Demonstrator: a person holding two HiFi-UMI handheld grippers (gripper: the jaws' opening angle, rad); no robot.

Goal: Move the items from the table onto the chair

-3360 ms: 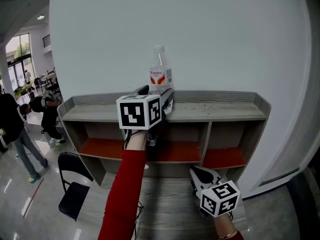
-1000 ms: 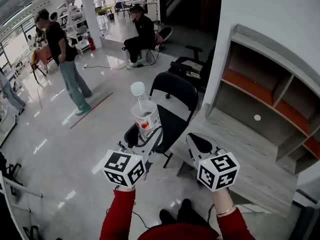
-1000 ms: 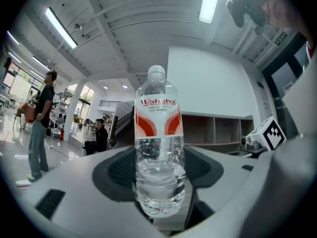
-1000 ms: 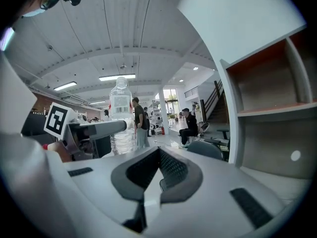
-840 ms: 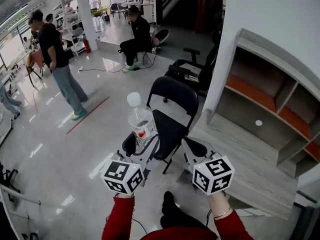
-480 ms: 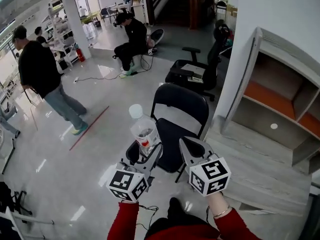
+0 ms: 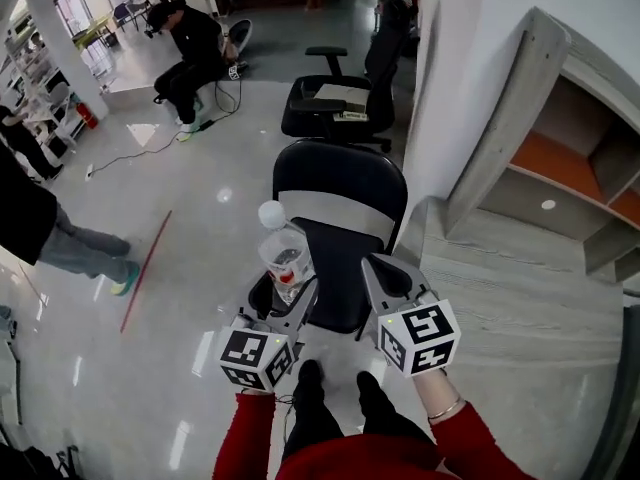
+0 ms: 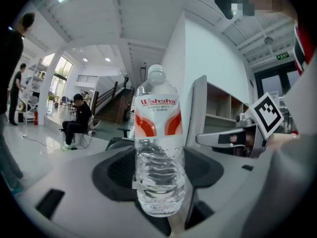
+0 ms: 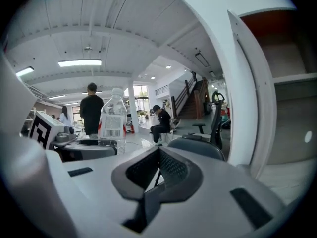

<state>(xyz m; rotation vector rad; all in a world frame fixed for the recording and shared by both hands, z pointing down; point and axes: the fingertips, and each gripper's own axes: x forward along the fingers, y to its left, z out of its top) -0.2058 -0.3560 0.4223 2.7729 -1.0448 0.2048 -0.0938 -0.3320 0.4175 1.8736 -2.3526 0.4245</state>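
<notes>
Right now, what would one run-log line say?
left tool: shut on water bottle, upright | right tool: shut, empty | chair: just ahead, bottle not yet on it

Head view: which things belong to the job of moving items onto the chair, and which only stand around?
Job: water bottle, held in the left gripper; black chair; right gripper, shut, empty.
Not the job: office chair; seated person; red floor line.

Between the jaws of the left gripper (image 8: 158, 168), the bottle (image 8: 158, 133) is clear glossy plastic, ribbed low down, with a smooth printed label. The right gripper (image 9: 157, 168) has a smooth matt plastic shell and finely textured pads (image 9: 176, 171). Beyond the jaws, the chair (image 7: 340, 181) looks matt, the floor (image 7: 190, 238) polished and mirror-glossy, and the table (image 7: 520, 288) matt wood grain.
</notes>
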